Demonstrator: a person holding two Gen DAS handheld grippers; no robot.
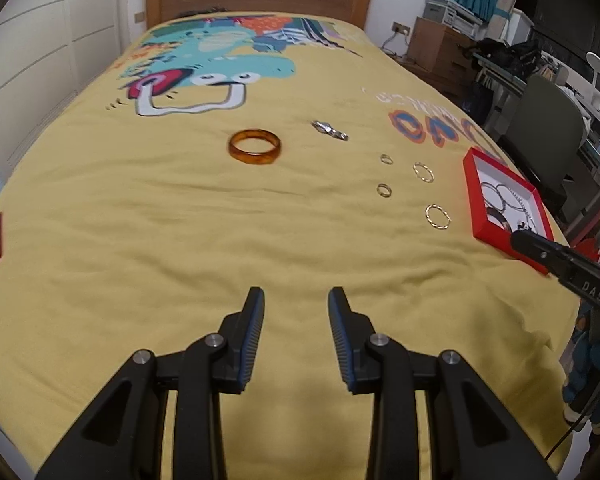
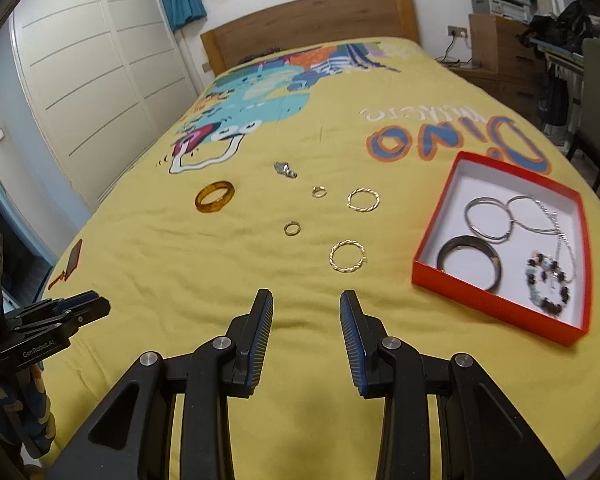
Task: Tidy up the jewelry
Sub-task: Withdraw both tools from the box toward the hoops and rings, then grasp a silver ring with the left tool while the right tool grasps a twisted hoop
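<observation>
Presently both grippers hung above the near end of a yellow dinosaur-print bedspread (image 2: 228, 264), each with jaws spread and nothing between them: left gripper (image 1: 296, 300), right gripper (image 2: 306, 304). Landmark was the red jewelry box (image 2: 432, 240), lying open on the bedspread right of the loose pieces and holding two silver bangles (image 2: 486, 216), a dark bangle (image 2: 470, 262), a chain and a beaded bracelet (image 2: 548, 284). Just left of the box lay a twisted gold hoop (image 2: 347, 256); a second twisted gold hoop (image 2: 363, 200) lay left of the box's far corner. Further left of the box were two small gold rings (image 2: 292, 228), (image 2: 319, 191). A silver trinket (image 2: 286, 169) lay left of the box and beyond the rings. An amber bangle (image 2: 215, 197) sat furthest left of the box among the jewelry. Well left of the box, at the bed's edge, lay a red lid-like piece (image 2: 73, 260).
</observation>
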